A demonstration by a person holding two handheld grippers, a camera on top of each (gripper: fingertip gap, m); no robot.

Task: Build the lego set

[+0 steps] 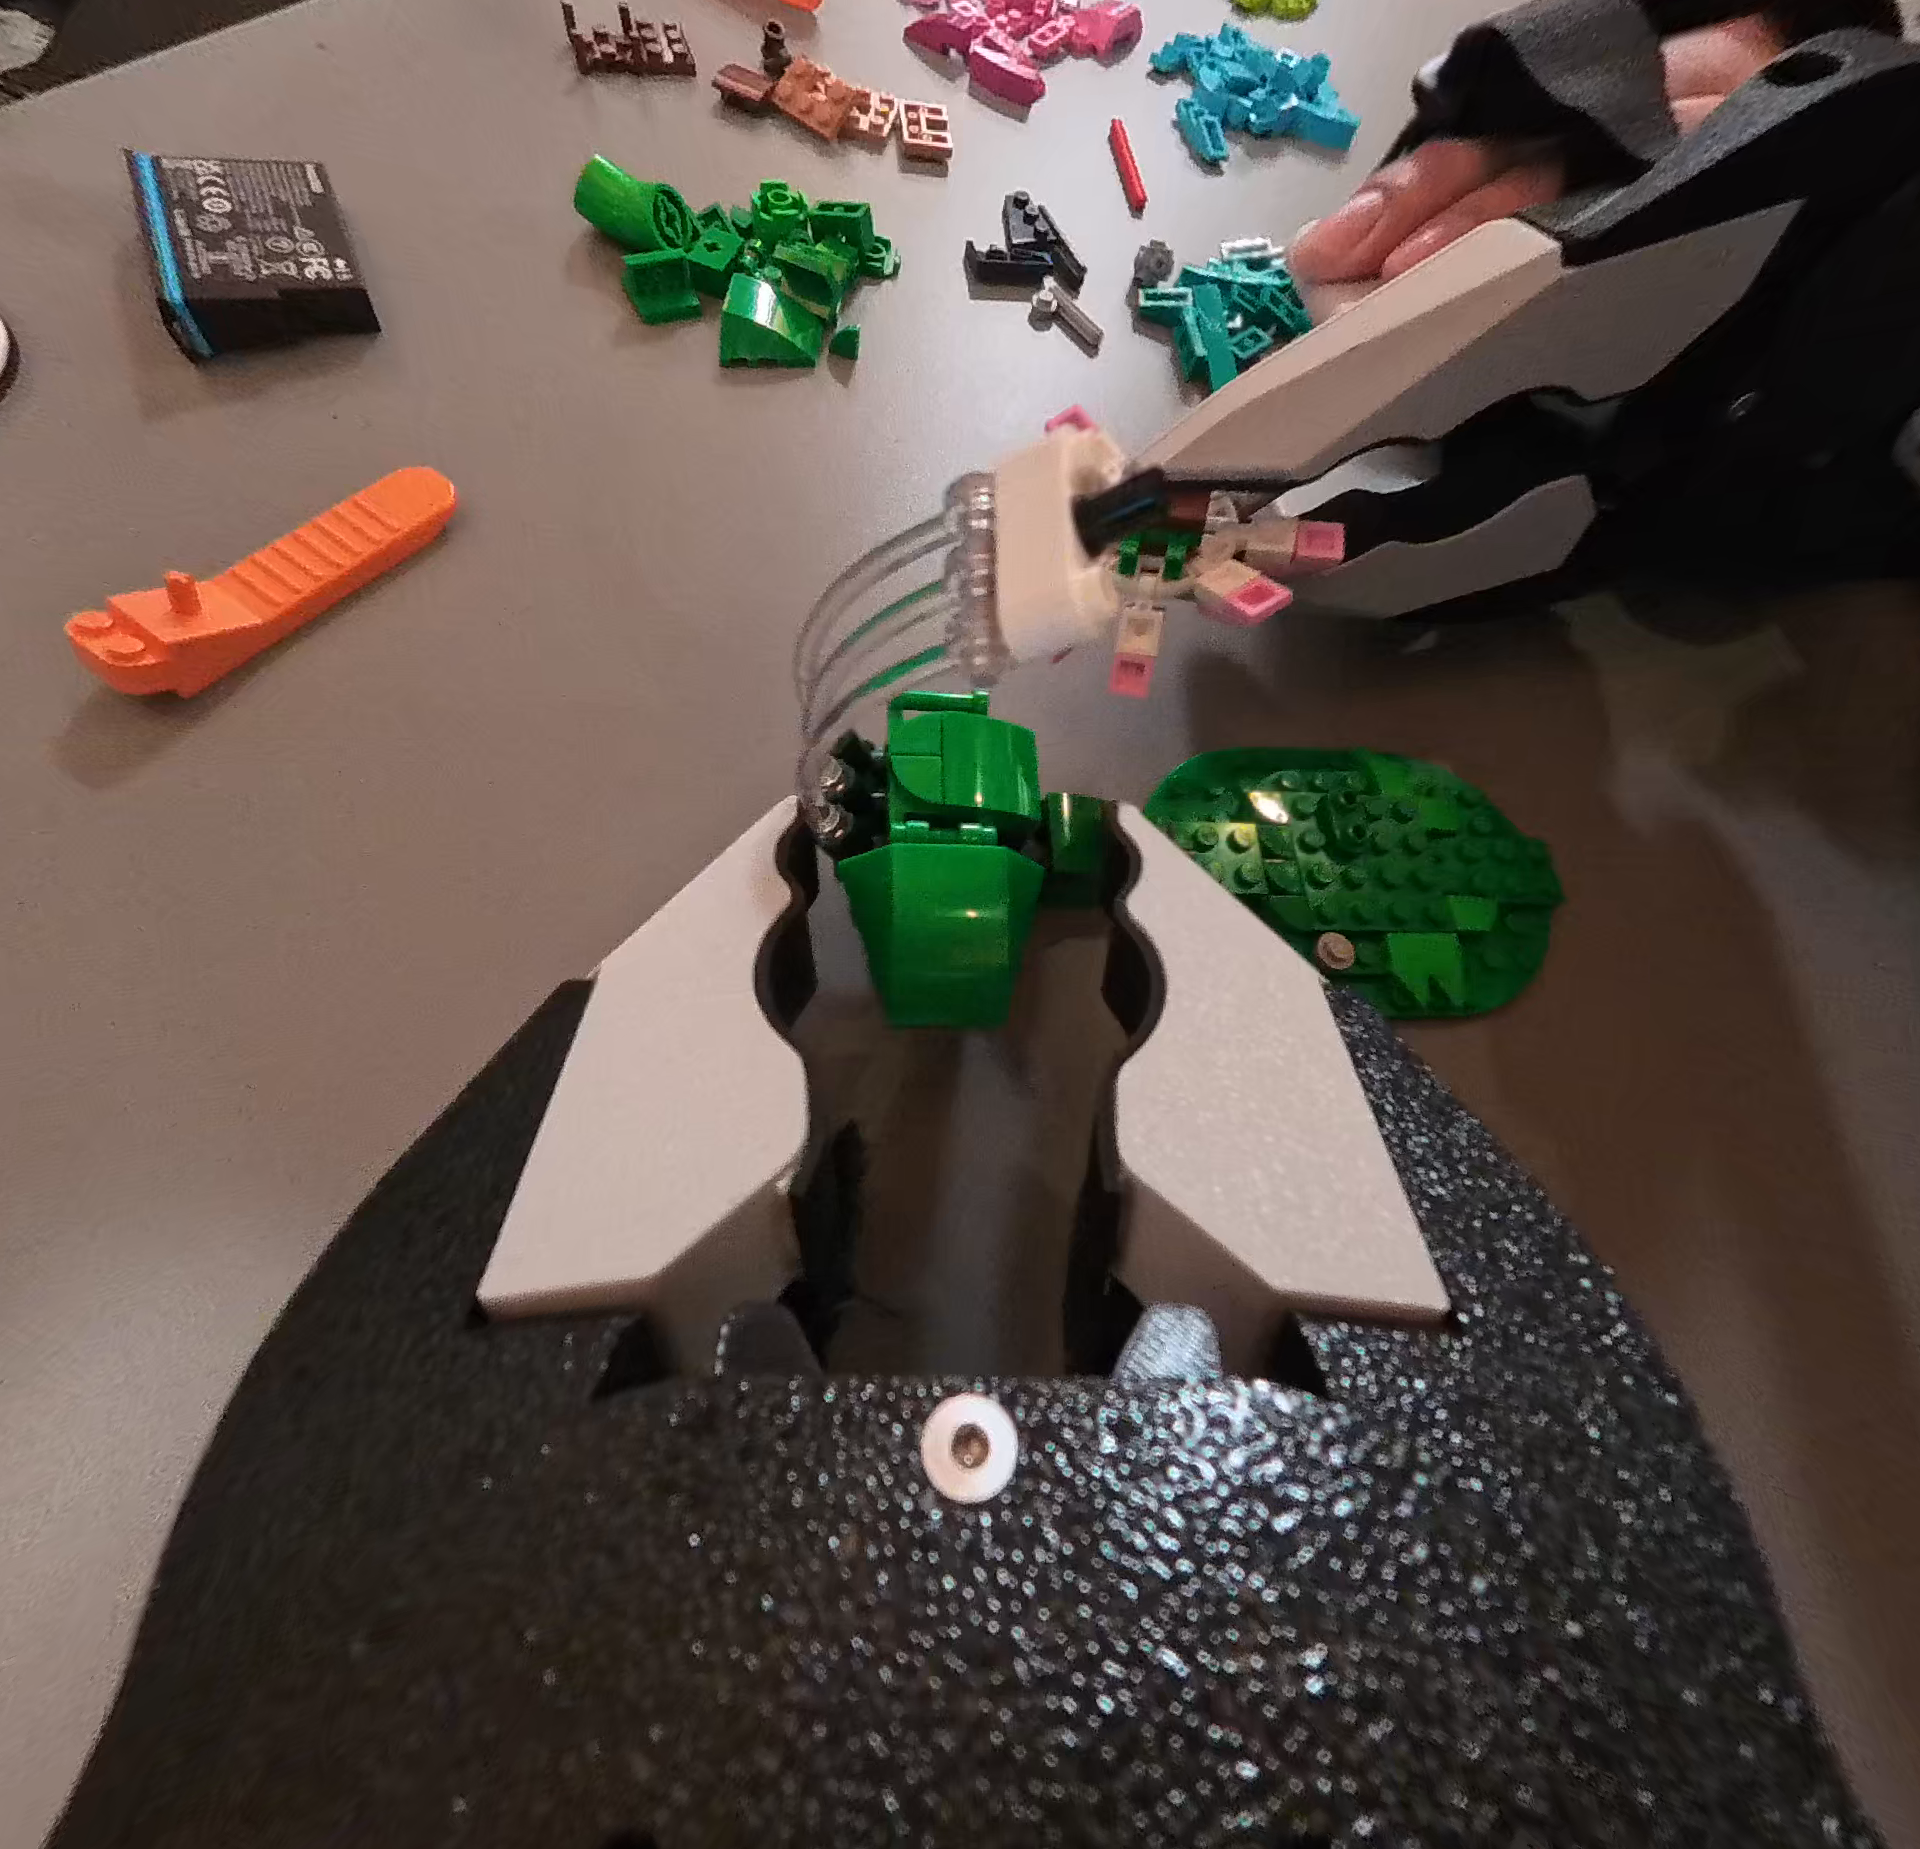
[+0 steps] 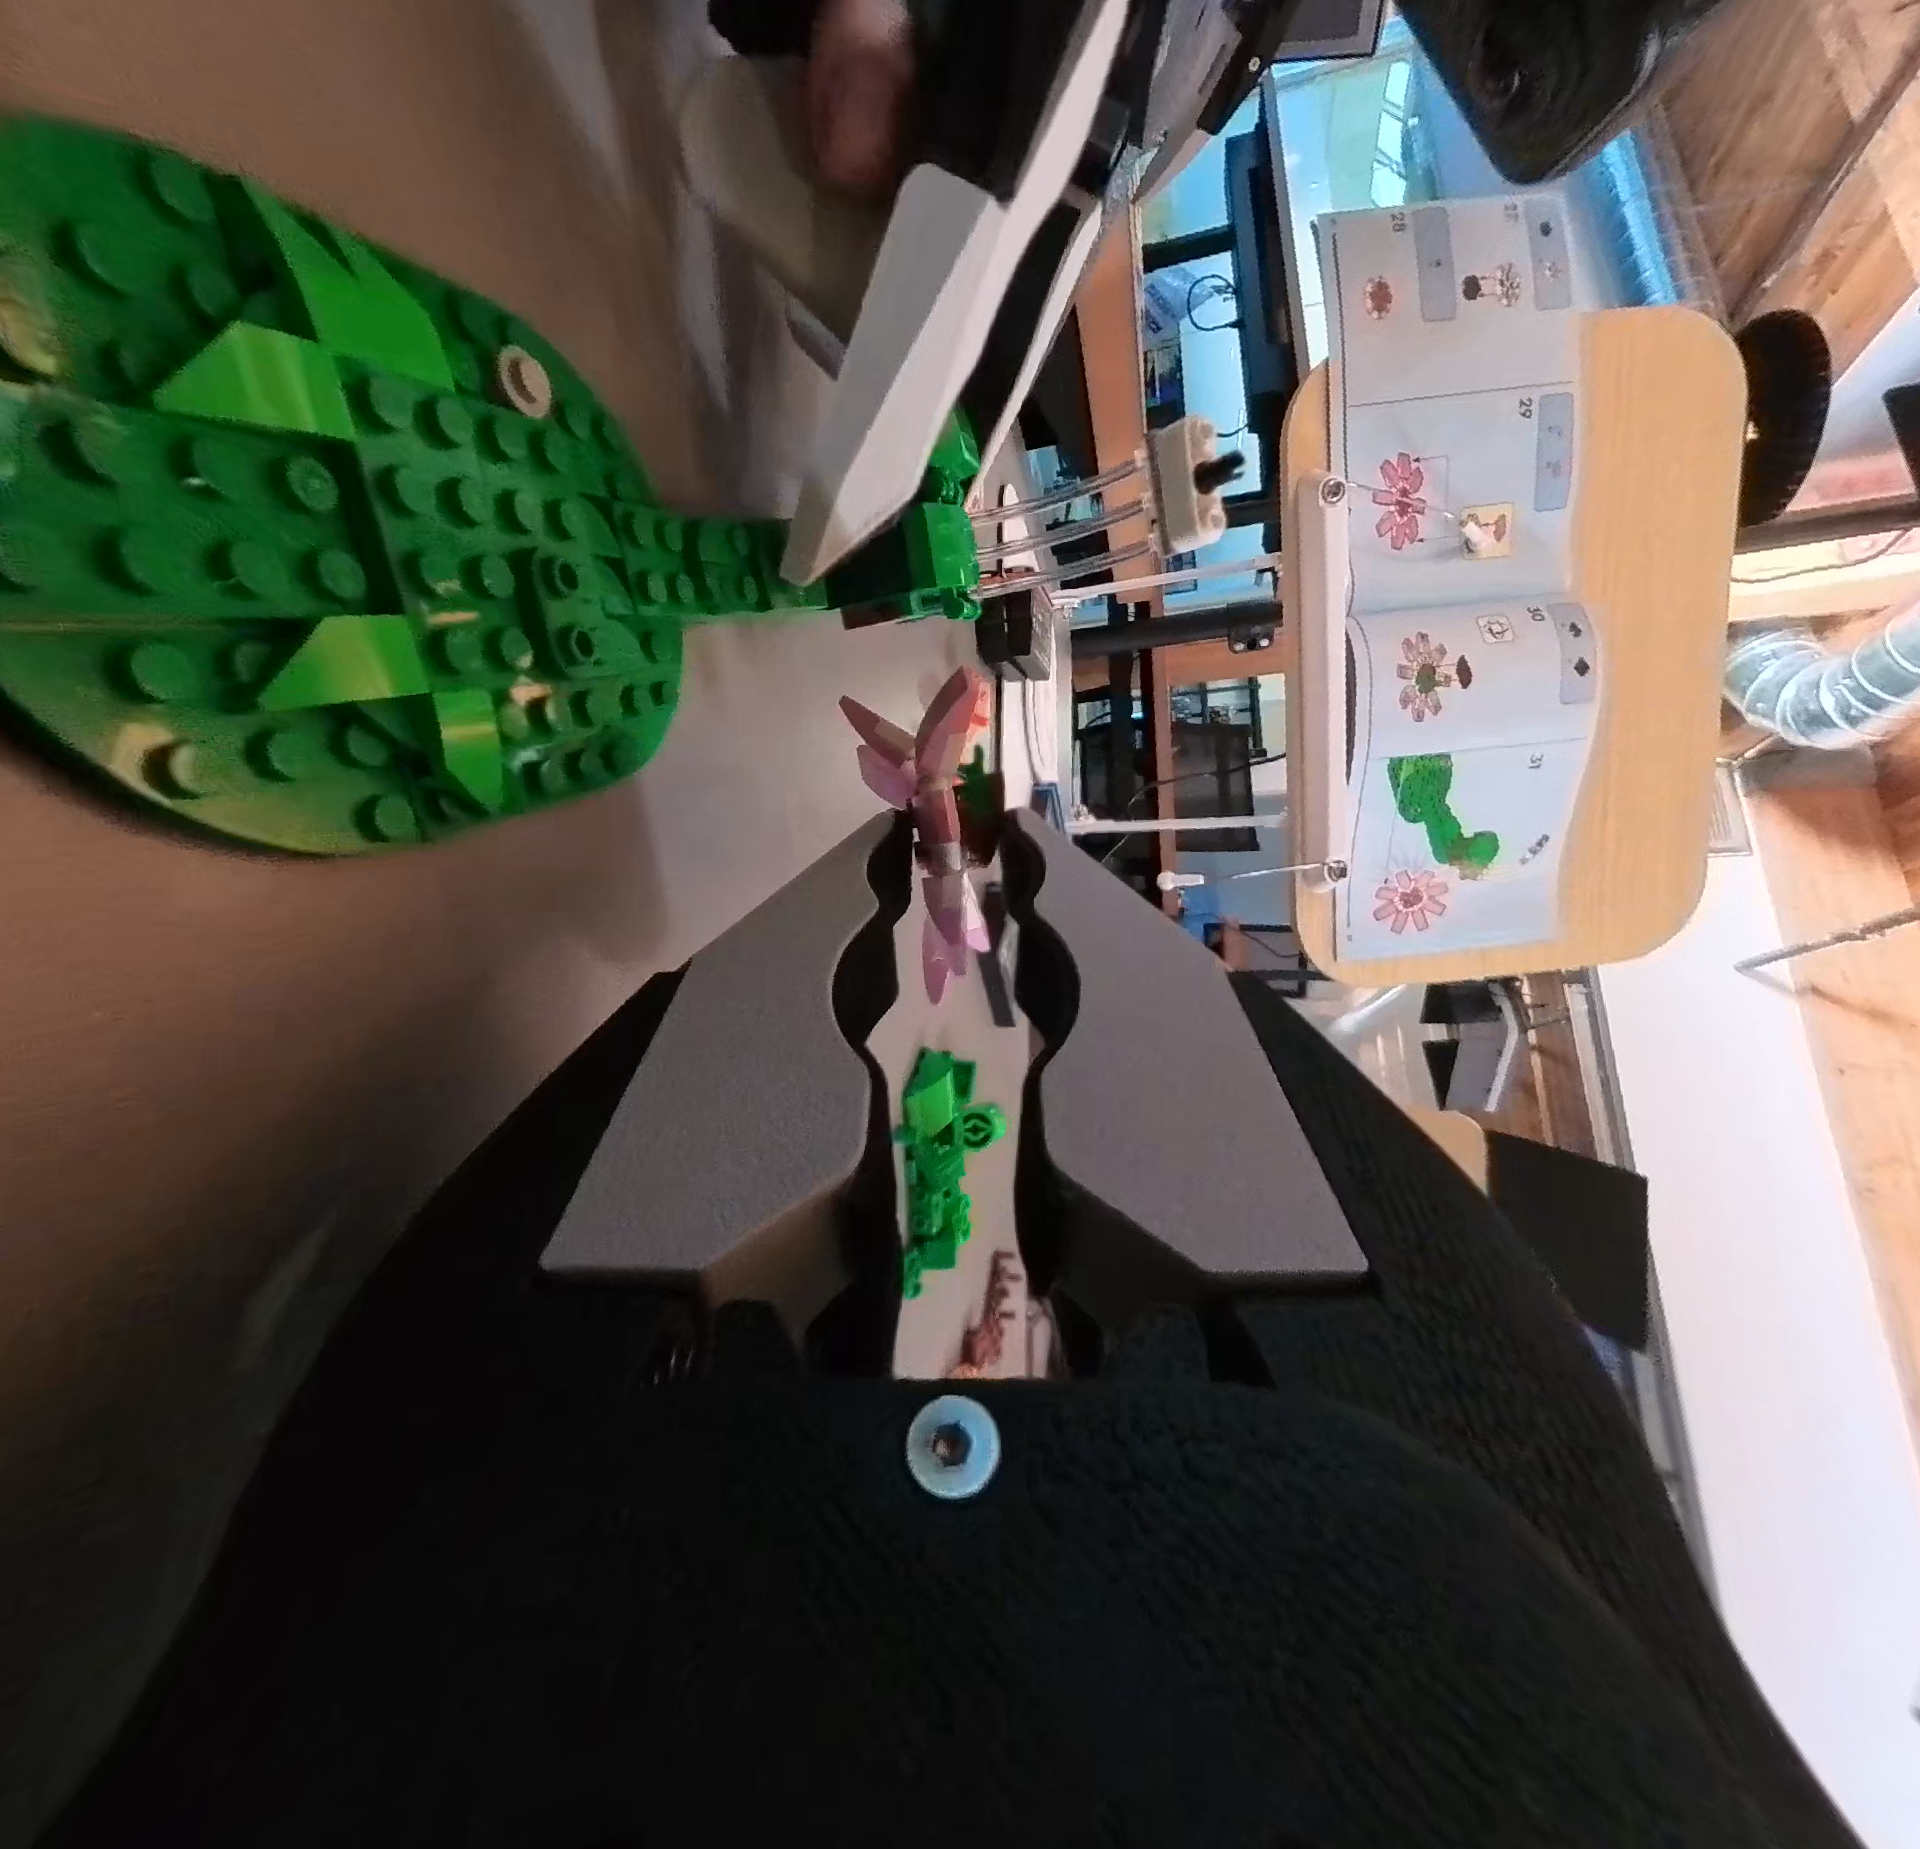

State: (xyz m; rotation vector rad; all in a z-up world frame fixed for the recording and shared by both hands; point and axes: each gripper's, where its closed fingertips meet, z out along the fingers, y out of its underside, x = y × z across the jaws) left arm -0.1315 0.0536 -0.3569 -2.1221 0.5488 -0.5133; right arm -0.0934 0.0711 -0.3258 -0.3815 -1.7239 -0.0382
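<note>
Green stem block sits clamped in our left tongs beside the finished leaf pad on the tabletop, clear rods arching up to a cream hub. Our right tongs grip the pink flower against that hub. We judge the build well advanced: flower still to seat, loose brick piles remaining.

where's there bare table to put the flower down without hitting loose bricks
Bare grey table lies between the orange brick separator, the green brick pile and the green stem piece. Another bare patch is beside the green leaf plate, toward the right. The far edge is crowded with sorted piles.
</note>
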